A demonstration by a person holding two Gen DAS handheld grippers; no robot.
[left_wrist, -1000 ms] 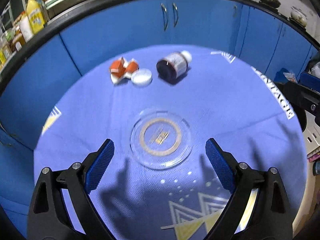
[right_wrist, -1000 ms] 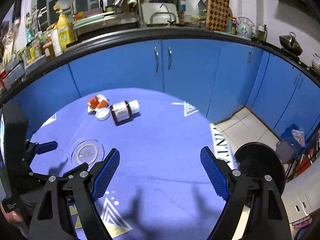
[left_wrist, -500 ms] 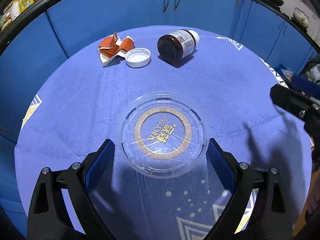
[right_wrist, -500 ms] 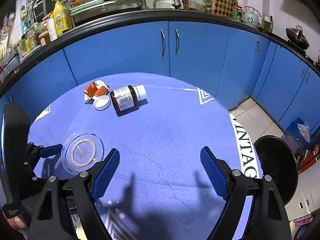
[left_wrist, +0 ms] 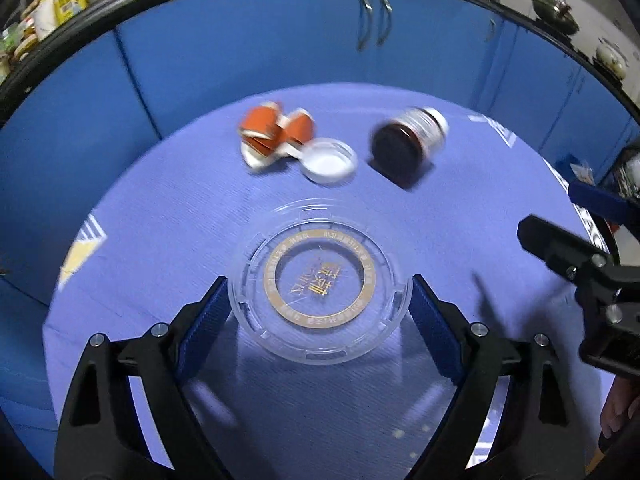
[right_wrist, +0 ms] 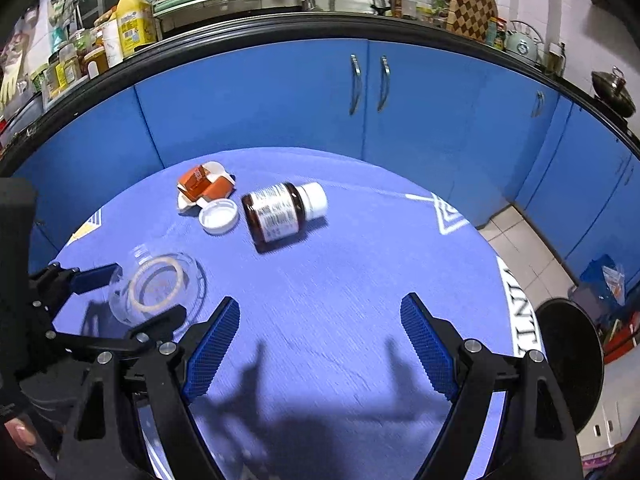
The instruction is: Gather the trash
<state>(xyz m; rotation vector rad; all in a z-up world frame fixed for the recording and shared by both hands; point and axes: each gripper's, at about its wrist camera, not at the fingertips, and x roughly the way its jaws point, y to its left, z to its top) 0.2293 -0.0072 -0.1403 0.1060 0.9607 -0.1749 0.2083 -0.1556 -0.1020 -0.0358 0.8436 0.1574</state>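
a round table [right_wrist: 360, 280] covered in a blue-violet cloth with pale triangle patterns and white lettering at its edges carries four things. near the left side lies a clear round plastic lid [left_wrist: 320, 284] with a gold ring printed on it. farther back sits a crumpled orange and white carton [right_wrist: 204, 188], with a small white cap [right_wrist: 219, 218] just beside it, open side up. right of the cap a brown bottle [right_wrist: 280, 214] with a white cap lies on its side.

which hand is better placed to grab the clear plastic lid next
Left. The left gripper already straddles the clear lid, its jaws closing on it. The right gripper hangs open over bare tablecloth, away from the lid.
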